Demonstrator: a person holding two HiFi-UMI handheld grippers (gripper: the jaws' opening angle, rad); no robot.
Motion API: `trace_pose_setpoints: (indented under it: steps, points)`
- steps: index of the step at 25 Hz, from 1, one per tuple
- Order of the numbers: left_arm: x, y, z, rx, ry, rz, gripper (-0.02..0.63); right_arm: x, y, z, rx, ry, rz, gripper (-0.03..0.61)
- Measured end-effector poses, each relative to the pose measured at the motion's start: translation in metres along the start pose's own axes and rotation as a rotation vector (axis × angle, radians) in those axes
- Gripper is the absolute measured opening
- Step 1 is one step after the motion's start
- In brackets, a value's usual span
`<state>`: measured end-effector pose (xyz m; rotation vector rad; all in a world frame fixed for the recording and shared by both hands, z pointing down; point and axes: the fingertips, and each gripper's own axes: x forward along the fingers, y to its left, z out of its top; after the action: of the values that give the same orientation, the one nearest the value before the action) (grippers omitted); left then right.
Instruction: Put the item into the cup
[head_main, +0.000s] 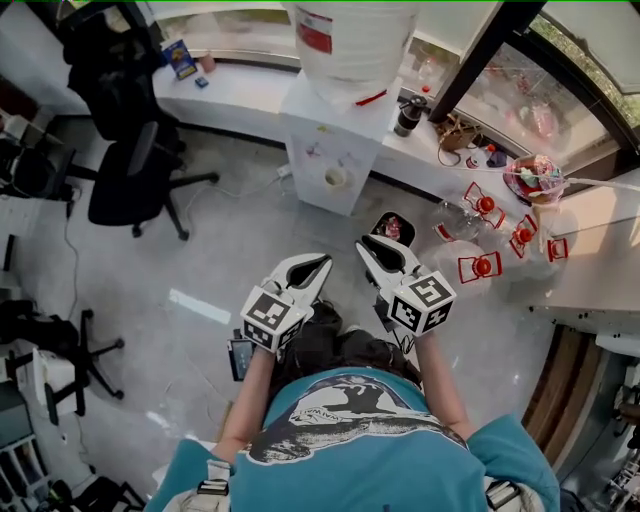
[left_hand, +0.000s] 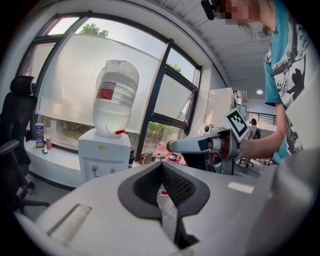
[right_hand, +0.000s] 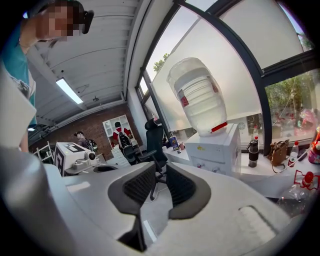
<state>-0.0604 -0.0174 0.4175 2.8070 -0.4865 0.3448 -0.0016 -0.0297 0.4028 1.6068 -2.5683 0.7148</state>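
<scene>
At the far left a black office chair (head_main: 135, 175) stands on the grey floor, well apart from anything the task concerns.

The left tongs (head_main: 322, 262) are clenched, pads meeting at the tips, with nothing between them. They hang over the floor, near no object.

Further off, in the middle, a white water dispenser (head_main: 335, 150) carries one large clear water bottle (head_main: 355, 40).

The right tongs (head_main: 372, 246) are released. A gap shows between the pads with only floor and a distant chair seen through it, so they are empty.

On the pale bench (head_main: 590, 280) at the right lie the small red round pieces in thin red-and-white frames (head_main: 484, 266), probably the task's items. Which one is meant cannot be told, and no cup can be picked out with certainty. Both tongs are well apart from them.

The pieces look light and rigid, with smooth rounded bodies that may slip or roll under a pinch, and thin frames that could bend or snag. The safest hold is likely across the round body, with the pads square on.

By count:
- two tongs
- one chair pointed out
- one dispenser with one bottle
- four red pieces
- one clear plastic bottle (head_main: 455, 215) lying just left of the red pieces
- one bowl of colourful oddments (head_main: 535, 180) beyond them
</scene>
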Motion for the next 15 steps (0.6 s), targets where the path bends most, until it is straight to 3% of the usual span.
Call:
trace_pose_setpoints:
  steps: [5,8,15]
  points:
    - [0.005,-0.038,0.010,0.024,-0.015,-0.022,0.012,-0.034,0.005,-0.006,0.004,-0.024,-0.010,0.063]
    - [0.002,-0.066,0.013,0.036,-0.024,-0.040,0.012,-0.051,0.013,-0.008,0.003,-0.053,-0.009,0.031]
    - [-0.005,-0.112,0.001,0.067,0.014,-0.063,0.012,-0.089,0.027,-0.017,0.008,-0.093,-0.020,-0.007]
